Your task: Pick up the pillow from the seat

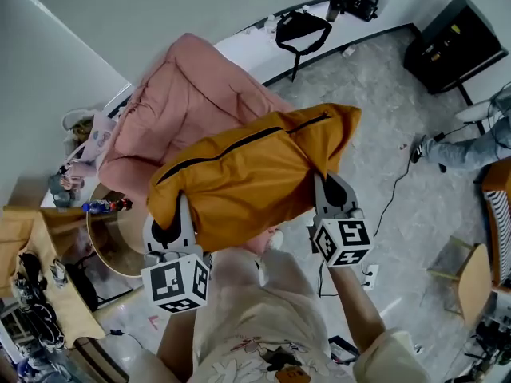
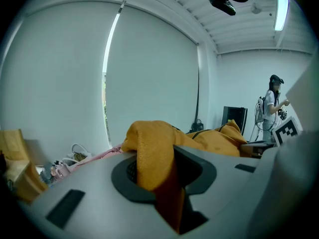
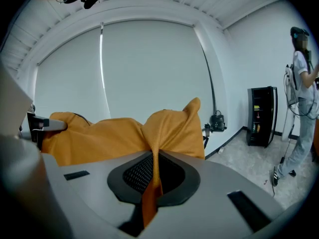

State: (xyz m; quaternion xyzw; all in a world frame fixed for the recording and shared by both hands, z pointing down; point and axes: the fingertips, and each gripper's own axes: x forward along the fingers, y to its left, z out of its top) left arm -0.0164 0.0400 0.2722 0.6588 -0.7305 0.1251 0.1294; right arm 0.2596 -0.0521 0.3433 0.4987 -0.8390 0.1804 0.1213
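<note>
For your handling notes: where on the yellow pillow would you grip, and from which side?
Pinch loose cover at both ends from the near edge: the pillow is too plump to span; the left gripper and right gripper clamp folds there.

The room is bright and even: soft daylight comes through the white blind (image 2: 154, 68), and a ceiling lamp (image 2: 283, 6) glares a little. Shadows are weak. Both gripper views bend strongly at the edges, with black corners and a soft foreground.

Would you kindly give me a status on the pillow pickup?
Left hand-held gripper shut on yellow pillow. Right hand-held gripper likewise. Pillow held up over pink seat. Nothing blocking.
</note>
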